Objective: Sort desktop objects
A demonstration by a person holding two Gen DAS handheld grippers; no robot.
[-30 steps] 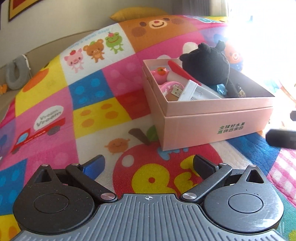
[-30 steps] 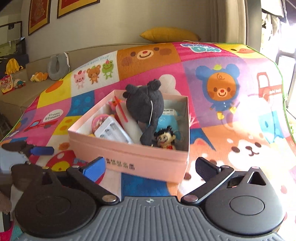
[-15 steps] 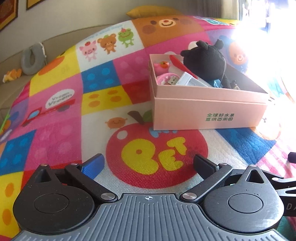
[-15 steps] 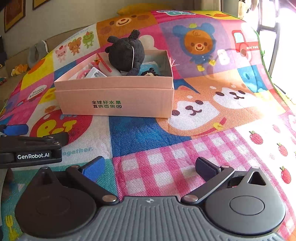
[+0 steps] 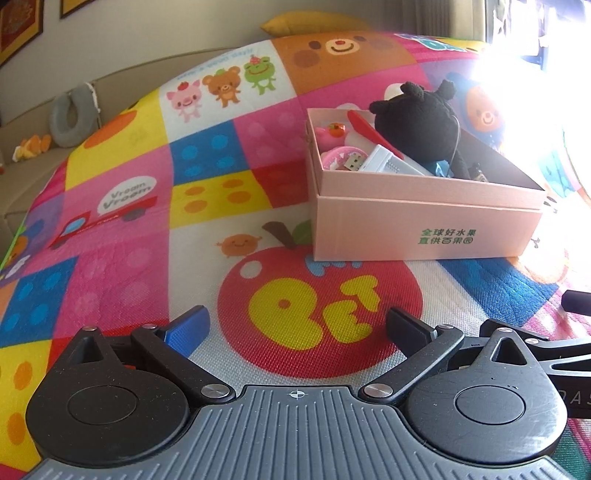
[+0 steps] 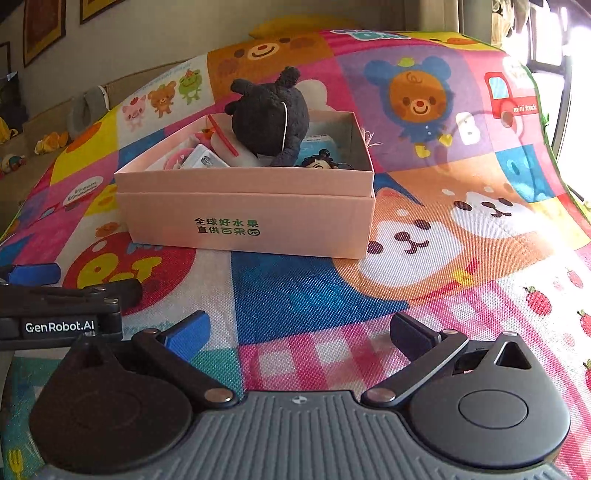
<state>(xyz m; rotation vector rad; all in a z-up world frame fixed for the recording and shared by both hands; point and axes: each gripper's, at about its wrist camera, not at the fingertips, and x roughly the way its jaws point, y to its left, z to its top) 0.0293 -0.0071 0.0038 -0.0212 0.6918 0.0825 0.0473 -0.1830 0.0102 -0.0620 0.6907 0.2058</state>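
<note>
A pink cardboard box (image 5: 424, 229) (image 6: 243, 218) stands on a colourful cartoon play mat (image 5: 147, 229). It holds a black plush toy (image 5: 417, 110) (image 6: 269, 118), a white flat pack (image 5: 388, 162), a red stick (image 5: 369, 133), a pink round item (image 5: 341, 157), a USB stick (image 5: 354, 161) and a small doll (image 6: 319, 162). My left gripper (image 5: 297, 326) is open and empty, low over the mat in front of the box. My right gripper (image 6: 299, 330) is open and empty, also in front of the box. The left gripper also shows in the right wrist view (image 6: 70, 280).
The mat (image 6: 443, 240) spreads around the box on all sides. A sofa with a grey neck pillow (image 5: 72, 116) and small toys runs along the back left. A yellow cushion (image 5: 314, 24) lies at the far edge. Bright window glare fills the right.
Both grippers have drawn back from the box and dropped lower over the mat, staying open and empty. The box and its contents have not moved.
</note>
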